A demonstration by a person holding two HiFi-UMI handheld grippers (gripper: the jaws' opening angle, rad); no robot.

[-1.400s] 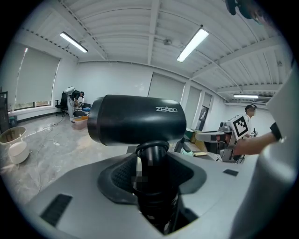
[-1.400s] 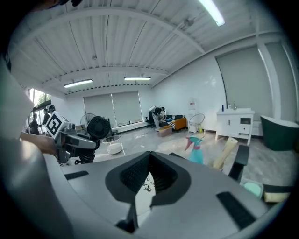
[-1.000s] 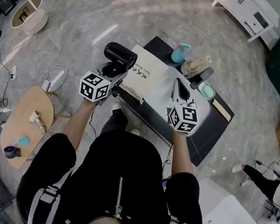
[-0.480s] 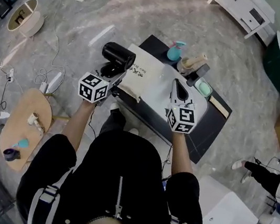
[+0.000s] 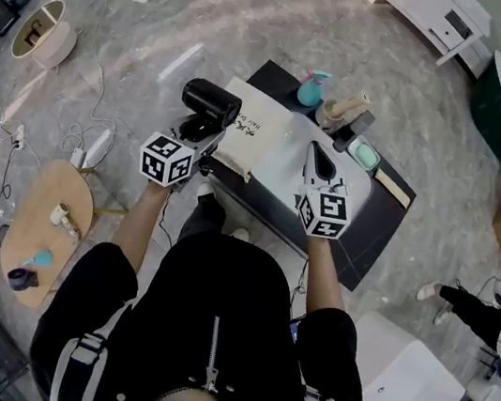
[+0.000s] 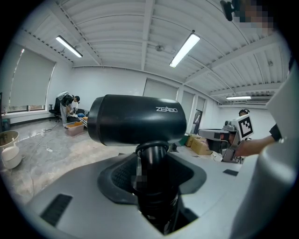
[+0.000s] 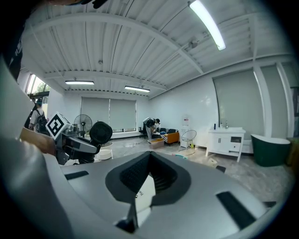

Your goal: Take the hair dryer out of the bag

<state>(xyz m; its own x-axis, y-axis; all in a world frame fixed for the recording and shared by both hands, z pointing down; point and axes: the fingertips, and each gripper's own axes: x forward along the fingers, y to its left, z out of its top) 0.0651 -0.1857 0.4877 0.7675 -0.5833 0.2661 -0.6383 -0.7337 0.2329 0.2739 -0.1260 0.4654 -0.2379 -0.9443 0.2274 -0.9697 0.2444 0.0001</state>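
Note:
A black hair dryer [image 5: 212, 101] stands clear of the bag, over the table's left end. My left gripper [image 5: 199, 131] is shut on its handle [image 6: 156, 186], and the barrel [image 6: 135, 119] points sideways above the jaws. The cream cloth bag [image 5: 259, 135] lies flat on the dark table [image 5: 374, 227]. My right gripper [image 5: 319, 162] is shut on a fold of the bag's cloth [image 7: 145, 193]. In the right gripper view, the left gripper [image 7: 70, 140] with the dryer [image 7: 101, 133] shows at the left.
At the table's far edge stand a teal bottle [image 5: 312, 89], wooden pieces [image 5: 346, 112], a mint box [image 5: 365, 156] and a wooden strip [image 5: 395, 190]. A round wooden side table [image 5: 45, 208] stands left of me. Cables lie on the floor at the left, and a white cabinet [image 5: 434, 11] is at the far right.

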